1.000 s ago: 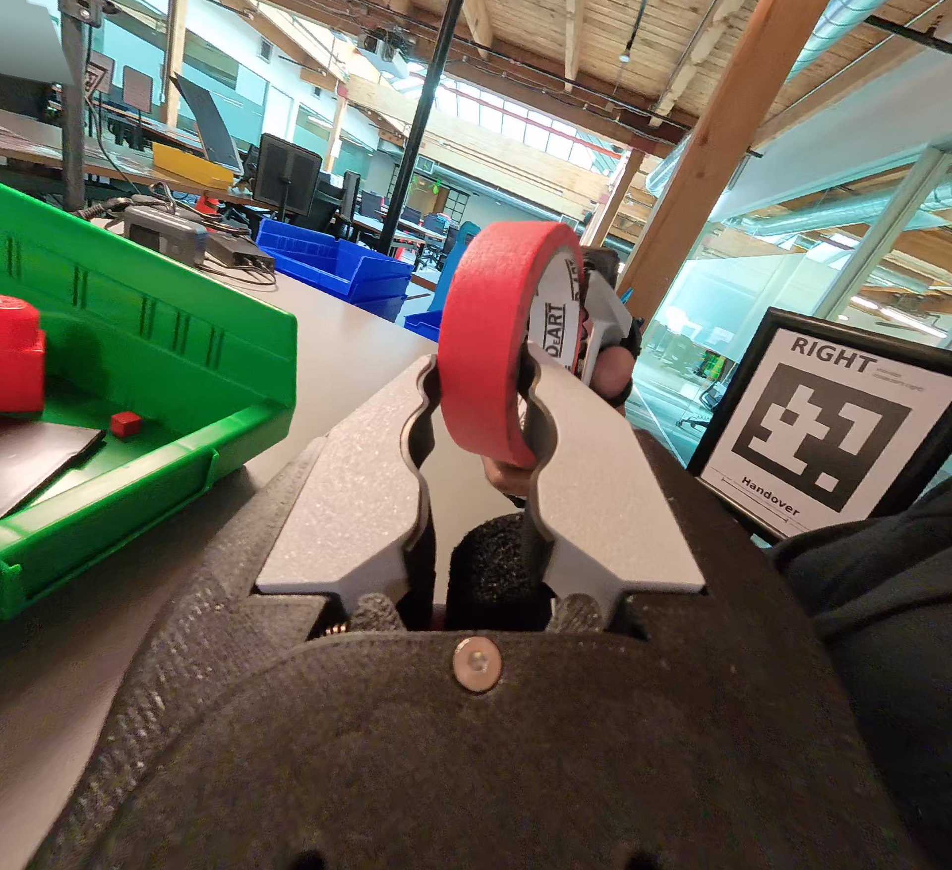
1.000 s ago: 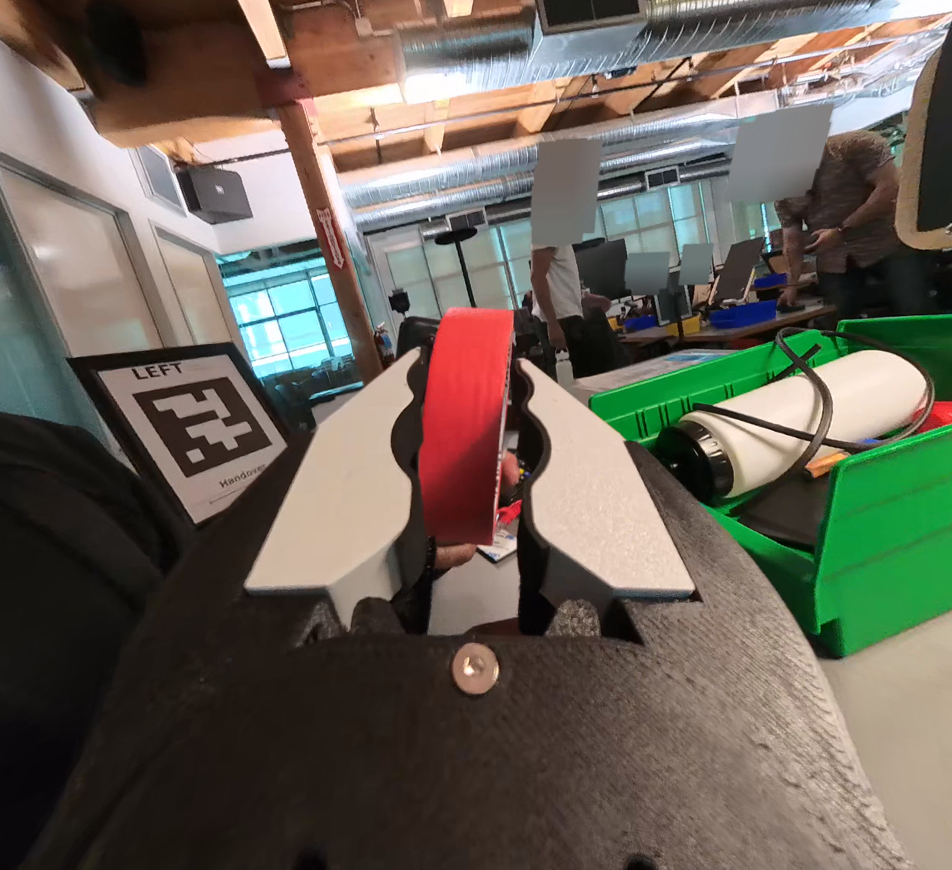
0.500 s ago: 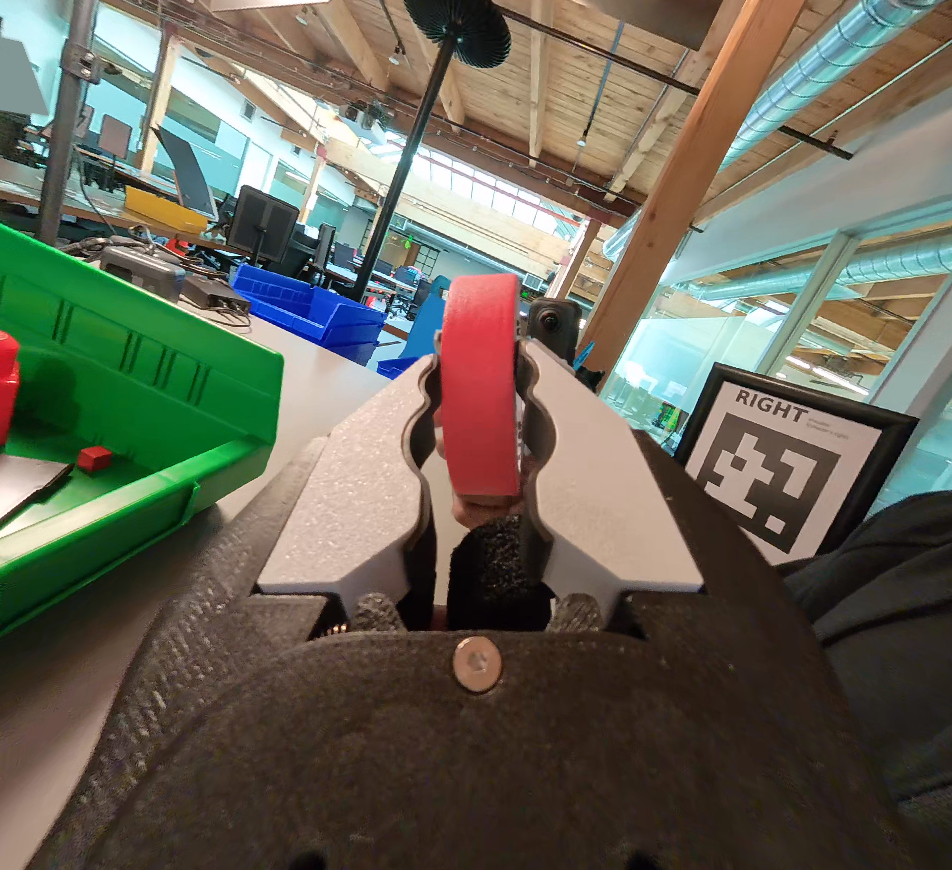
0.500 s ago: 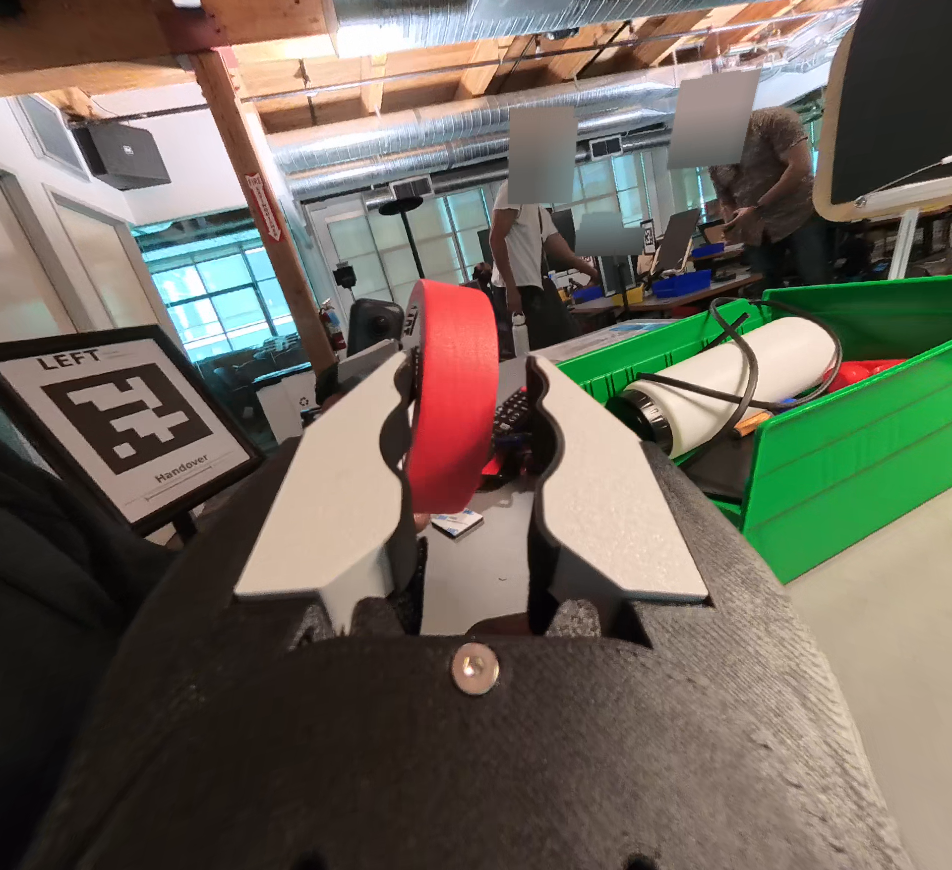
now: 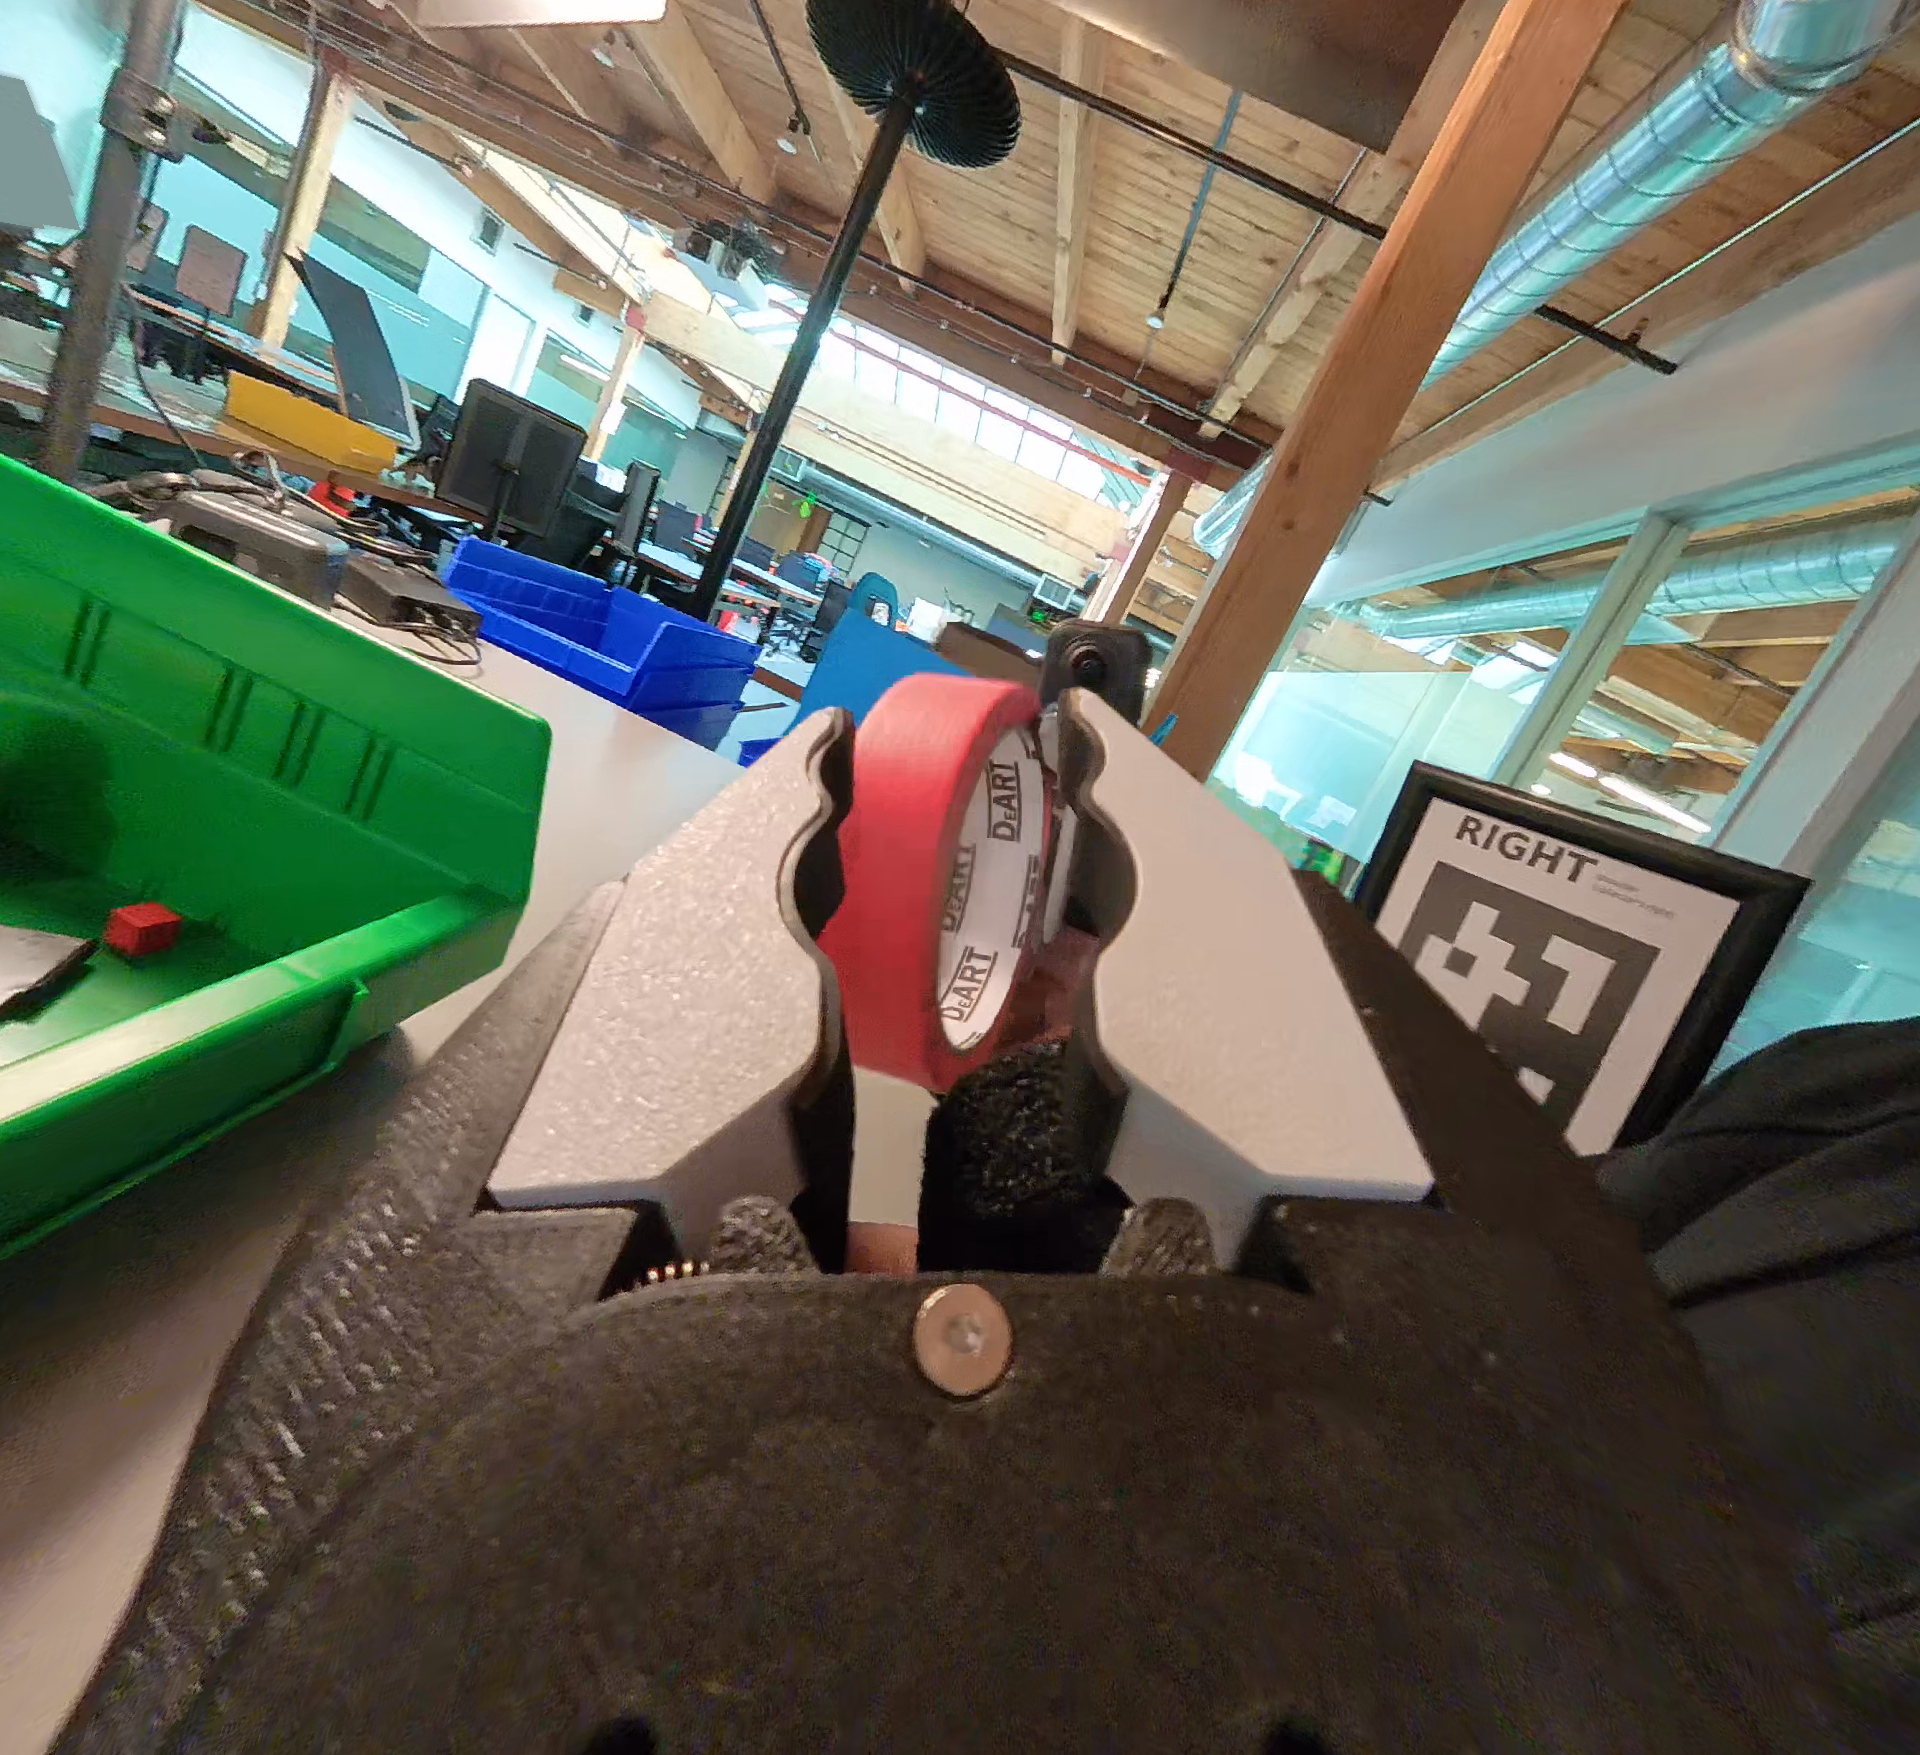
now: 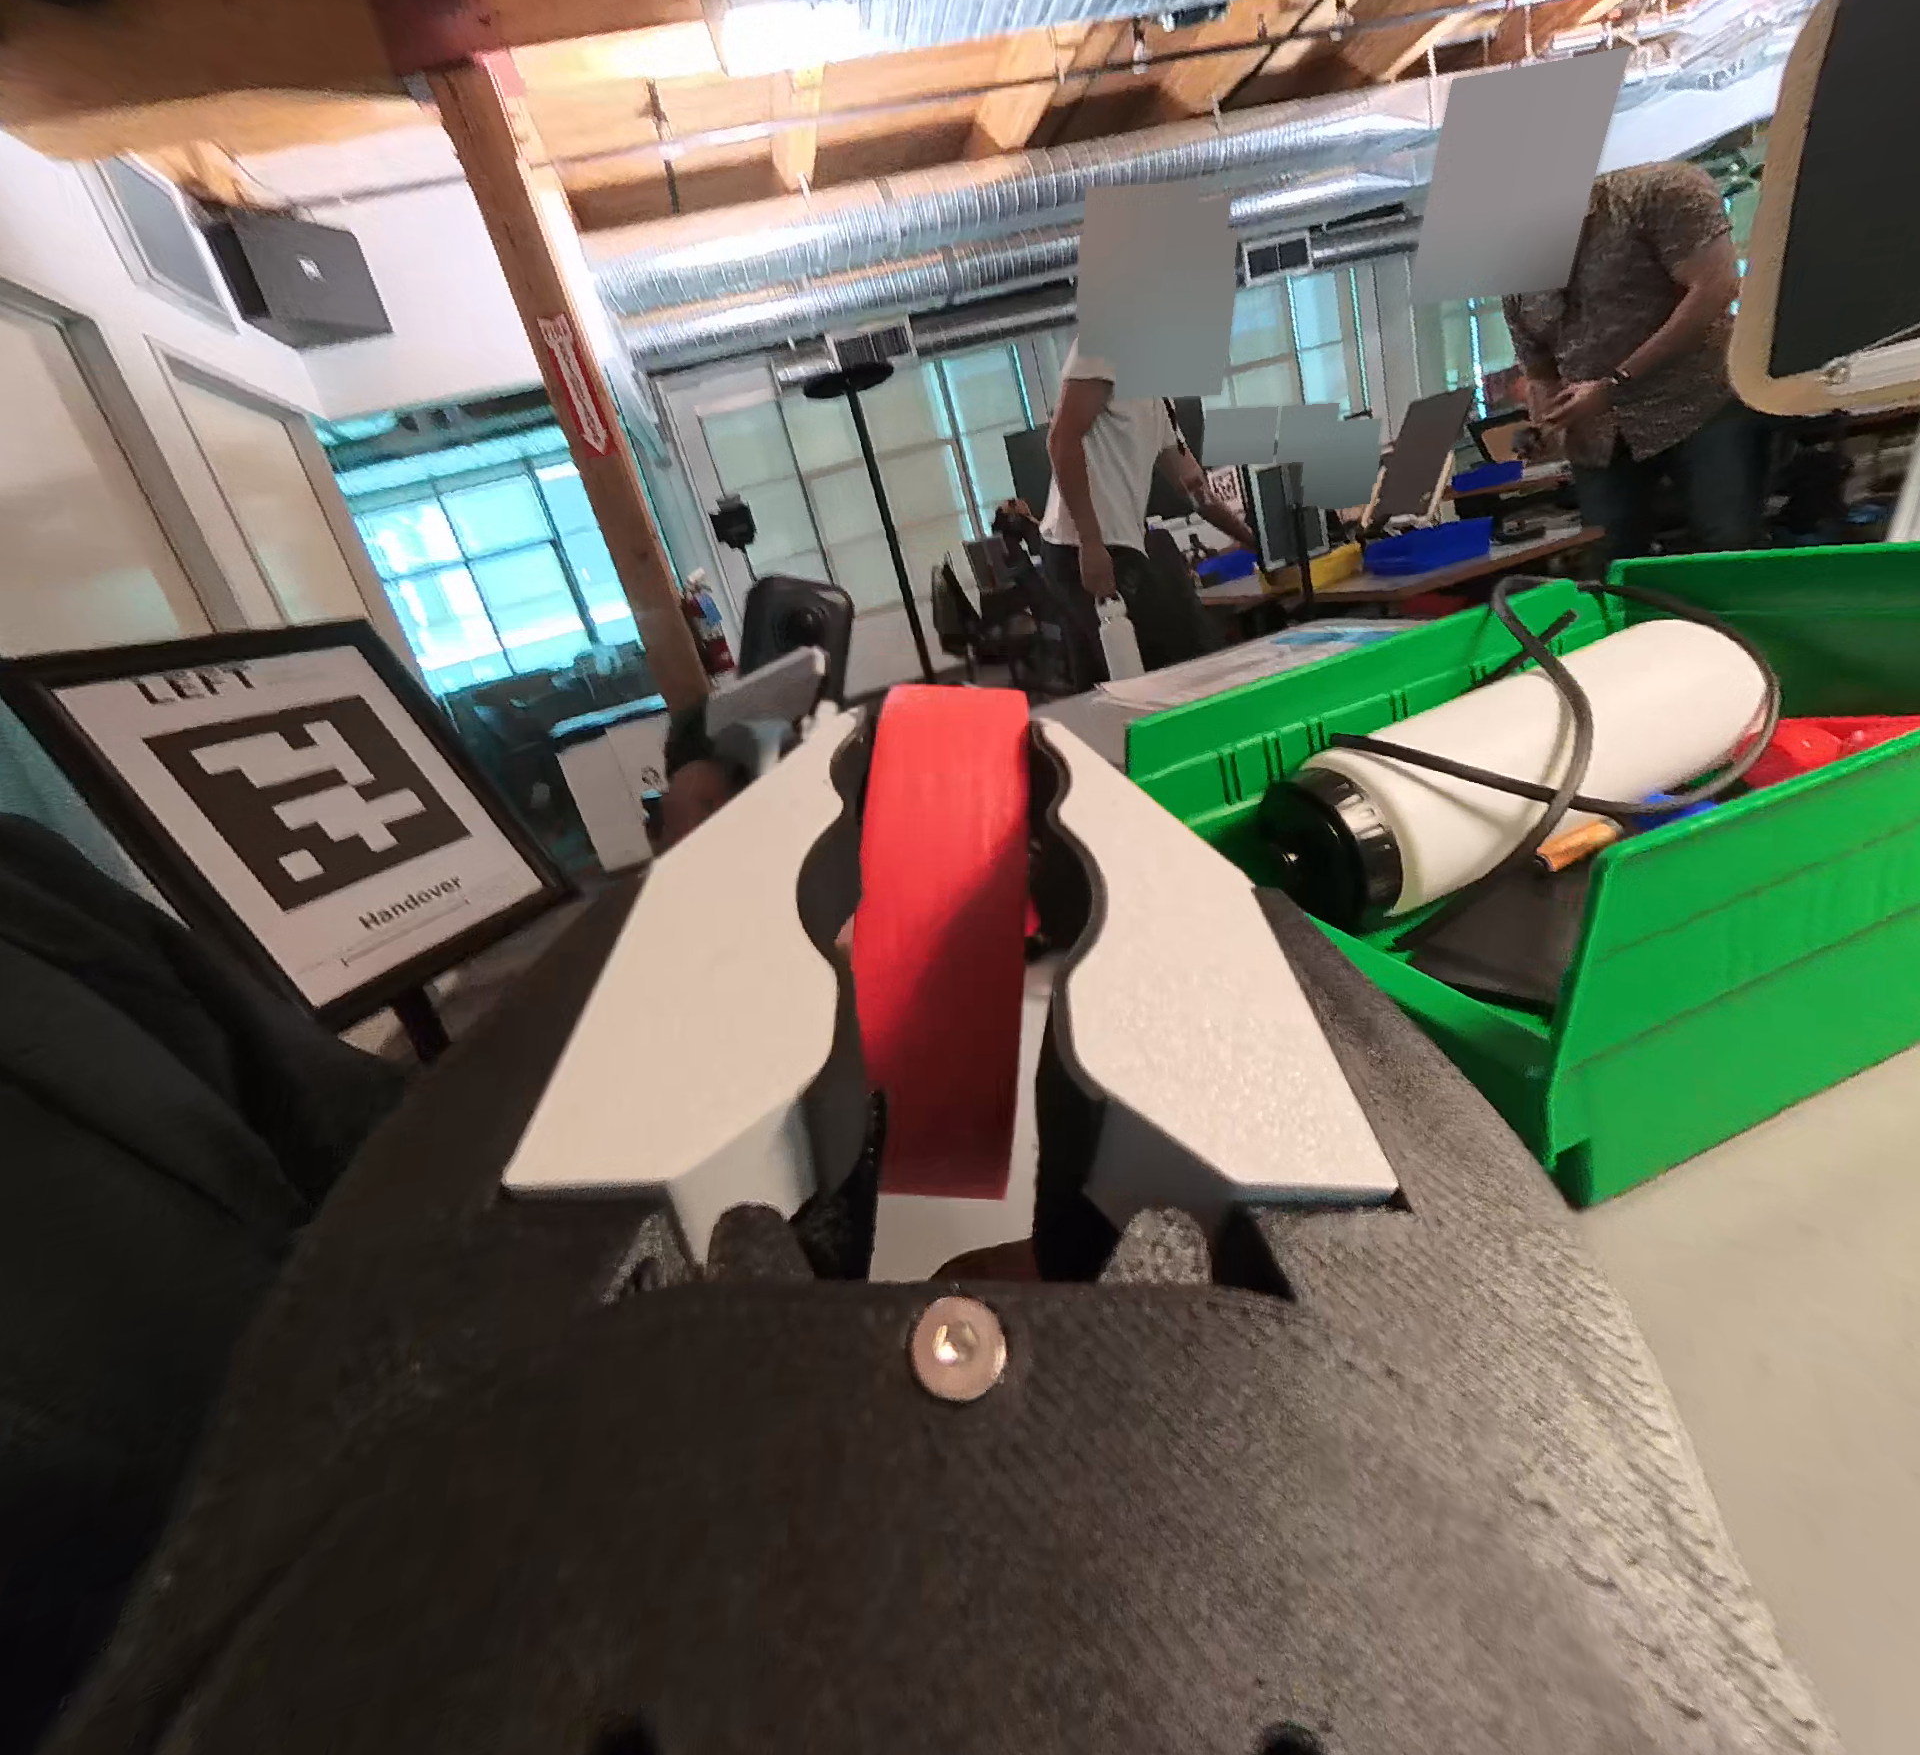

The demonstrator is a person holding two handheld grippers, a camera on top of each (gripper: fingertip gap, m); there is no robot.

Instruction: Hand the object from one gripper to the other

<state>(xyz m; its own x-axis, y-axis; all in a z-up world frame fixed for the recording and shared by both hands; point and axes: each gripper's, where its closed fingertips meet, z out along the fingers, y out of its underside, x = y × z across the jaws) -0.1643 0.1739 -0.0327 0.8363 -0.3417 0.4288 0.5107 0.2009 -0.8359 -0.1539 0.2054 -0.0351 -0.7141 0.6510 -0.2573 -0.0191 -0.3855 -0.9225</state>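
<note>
While the red tape roll (image 5: 914,884) (image 6: 940,936) stands on edge above the tabletop (image 5: 623,770), the right gripper (image 6: 948,770) clamps it between both fingers. The left gripper (image 5: 948,749) brackets the roll loosely, with a gap at its right finger (image 5: 1226,978).

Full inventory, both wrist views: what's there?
tape roll: one, red, upright between both grippers' fingers
green bin: one per view, possibly the same one, on the grey table
bottle: one, white, lying in the green bin
small block: one, red, in the green bin
blue bins: several, stacked, behind the green bin
framed marker signs: two, black and white, one per view
people: two, at background desks
left gripper: grey fingers, open around the tape roll
right gripper: grey fingers, shut on the tape roll
</note>
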